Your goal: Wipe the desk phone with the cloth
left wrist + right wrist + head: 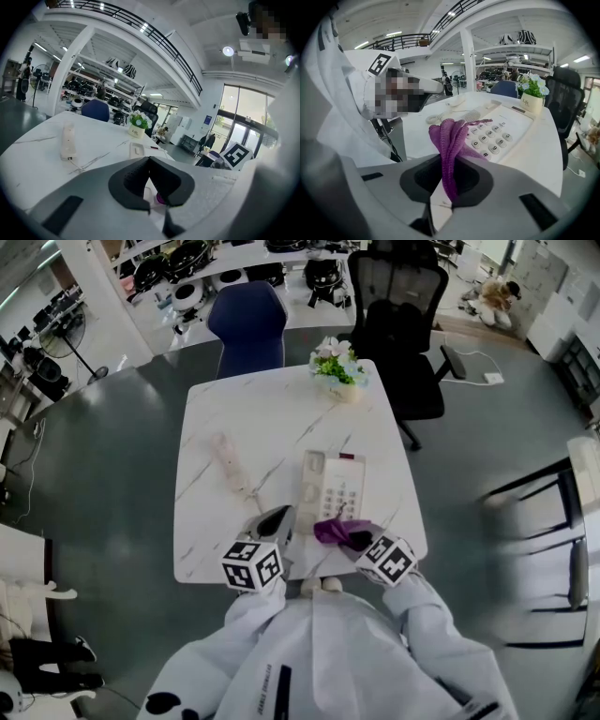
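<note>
Purple knitted cloth point(449, 137) pinched in the right gripper point(449, 190), hanging over the near end of the white push-button desk phone point(499, 127).
Right gripper jaws are closed on the cloth's lower end; the rest stands up in folds just ahead of the jaws, and its free edge drapes onto the keypad's bottom rows. In the head view the cloth point(335, 530) lies at the phone's point(333, 482) near edge, directly in front of the right gripper point(362, 540). The phone sits flat on the white marble-pattern table point(225, 409), handset on its left side. Left gripper point(152, 192) is low over the table's near edge, left of the phone, jaws drawn together with nothing between them. A white power strip point(228, 462) lies further left, well apart from the phone.
</note>
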Demonstrator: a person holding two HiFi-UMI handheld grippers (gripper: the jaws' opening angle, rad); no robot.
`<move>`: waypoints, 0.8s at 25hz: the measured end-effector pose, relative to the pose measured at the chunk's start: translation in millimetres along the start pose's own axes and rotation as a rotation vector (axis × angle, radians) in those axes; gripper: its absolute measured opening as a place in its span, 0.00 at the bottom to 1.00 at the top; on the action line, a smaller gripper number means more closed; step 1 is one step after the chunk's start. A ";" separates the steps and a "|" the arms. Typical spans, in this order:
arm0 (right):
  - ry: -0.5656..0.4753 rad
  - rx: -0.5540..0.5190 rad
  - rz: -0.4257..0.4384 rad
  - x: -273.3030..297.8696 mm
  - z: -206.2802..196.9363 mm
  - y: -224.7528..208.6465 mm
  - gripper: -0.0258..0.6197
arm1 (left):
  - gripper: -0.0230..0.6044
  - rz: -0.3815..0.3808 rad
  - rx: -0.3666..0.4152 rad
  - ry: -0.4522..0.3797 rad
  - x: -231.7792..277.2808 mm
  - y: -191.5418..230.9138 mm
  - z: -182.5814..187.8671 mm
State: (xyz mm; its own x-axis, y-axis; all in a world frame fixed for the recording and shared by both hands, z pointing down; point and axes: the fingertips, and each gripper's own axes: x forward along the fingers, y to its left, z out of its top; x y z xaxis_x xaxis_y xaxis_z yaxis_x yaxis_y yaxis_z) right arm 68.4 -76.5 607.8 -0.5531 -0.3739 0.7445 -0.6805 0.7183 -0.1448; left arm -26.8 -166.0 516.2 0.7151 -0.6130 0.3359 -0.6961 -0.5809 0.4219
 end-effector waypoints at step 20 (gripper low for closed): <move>-0.371 0.200 0.008 -40.6 73.7 -10.6 0.10 | 0.03 0.018 -0.002 -0.066 -19.9 7.8 21.4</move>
State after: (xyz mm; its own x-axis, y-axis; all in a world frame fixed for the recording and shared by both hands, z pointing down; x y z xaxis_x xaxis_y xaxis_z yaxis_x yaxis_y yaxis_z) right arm 62.7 -112.1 531.0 -0.6696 -0.5807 0.4630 -0.7350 0.6077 -0.3008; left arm -47.8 -169.9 494.9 0.6964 -0.6578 0.2871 -0.7090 -0.5682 0.4177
